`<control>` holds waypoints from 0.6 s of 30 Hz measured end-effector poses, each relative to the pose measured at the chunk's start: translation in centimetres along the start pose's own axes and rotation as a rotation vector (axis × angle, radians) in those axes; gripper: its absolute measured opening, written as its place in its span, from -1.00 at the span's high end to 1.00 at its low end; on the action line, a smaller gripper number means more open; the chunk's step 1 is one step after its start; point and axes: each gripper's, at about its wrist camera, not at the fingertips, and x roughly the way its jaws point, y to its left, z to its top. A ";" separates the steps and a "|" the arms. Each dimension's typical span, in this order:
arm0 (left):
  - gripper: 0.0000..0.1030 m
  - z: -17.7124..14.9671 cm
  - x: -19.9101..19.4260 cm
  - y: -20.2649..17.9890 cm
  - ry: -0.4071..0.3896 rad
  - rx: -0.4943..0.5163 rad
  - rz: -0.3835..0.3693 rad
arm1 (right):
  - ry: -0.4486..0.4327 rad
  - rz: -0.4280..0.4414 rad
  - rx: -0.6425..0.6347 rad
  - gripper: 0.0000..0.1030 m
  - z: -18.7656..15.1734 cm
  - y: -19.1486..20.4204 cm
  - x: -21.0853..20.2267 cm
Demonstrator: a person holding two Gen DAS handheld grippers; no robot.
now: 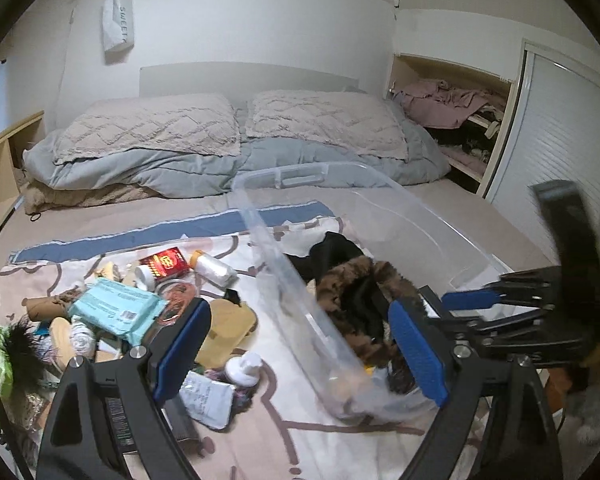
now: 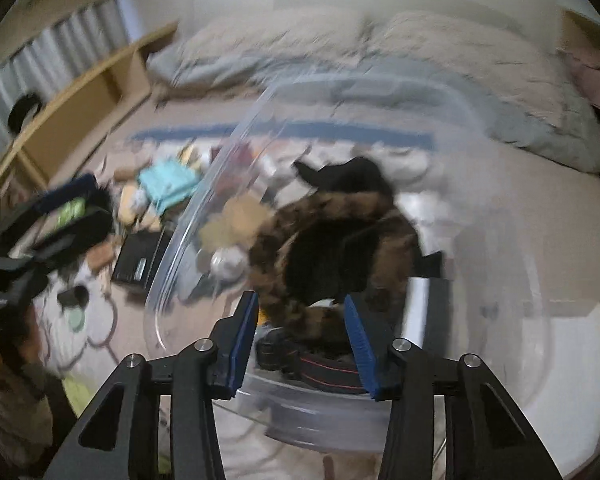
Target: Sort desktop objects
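A clear plastic bin [image 1: 400, 216] stands on the bed and holds a brown furry leopard-print garment [image 1: 356, 280] and black cloth. My left gripper [image 1: 300, 344] is open and empty, its jaws astride the bin's near left wall. My right gripper [image 2: 300, 336] is open and empty, above the bin's near end over the furry garment [image 2: 332, 220]; it also shows in the left wrist view [image 1: 480, 300]. Left of the bin lies a pile: a teal wipes pack [image 1: 116, 304], a red box [image 1: 165, 263], a white bottle [image 1: 246, 368], a tan pouch [image 1: 224, 328].
The pile lies on a patterned sheet [image 1: 284, 432] over the bed. Pillows [image 1: 148, 128] and a grey duvet lie at the far end. A wooden shelf [image 2: 84, 96] runs along the left, an open closet [image 1: 456, 120] on the right. The right wrist view is motion-blurred.
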 end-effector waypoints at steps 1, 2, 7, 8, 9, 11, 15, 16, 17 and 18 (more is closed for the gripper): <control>-0.77 -0.2 -0.3 0.3 -0.004 0.002 -0.001 | 0.026 0.006 -0.013 0.24 0.1 0.3 0.5; -0.77 -0.4 -0.7 0.8 -0.010 0.003 -0.002 | 0.064 0.022 -0.025 0.36 0.2 0.7 1.3; -0.77 -1.4 -1.7 2.8 -0.021 -0.013 -0.007 | 0.246 0.055 -0.043 0.53 0.8 1.8 4.5; -0.77 -1.7 -1.8 3.3 -0.021 -0.021 -0.010 | 0.265 0.048 -0.041 0.53 0.9 1.8 5.0; -0.77 -1.9 -1.8 3.7 -0.021 -0.027 -0.012 | 0.283 0.034 -0.035 0.53 1.1 1.7 5.3; -0.77 -2.3 -1.6 4.5 -0.016 -0.045 -0.016 | 0.318 -0.011 -0.021 0.53 1.6 1.1 6.3; -0.77 -3.1 -1.1 6.0 -0.001 -0.081 -0.023 | 0.363 -0.089 -0.015 0.53 2.9 0.5 7.8; -0.77 -3.3 -0.9 6.4 0.004 -0.090 -0.022 | 0.366 -0.111 -0.023 0.53 3.4 0.4 8.2; -0.77 -3.4 -0.8 6.8 0.007 -0.096 -0.020 | 0.367 -0.128 -0.025 0.53 3.9 0.5 8.7; -0.77 -3.6 -0.6 7.1 0.011 -0.103 -0.019 | 0.365 -0.142 -0.013 0.53 4.4 0.3 9.1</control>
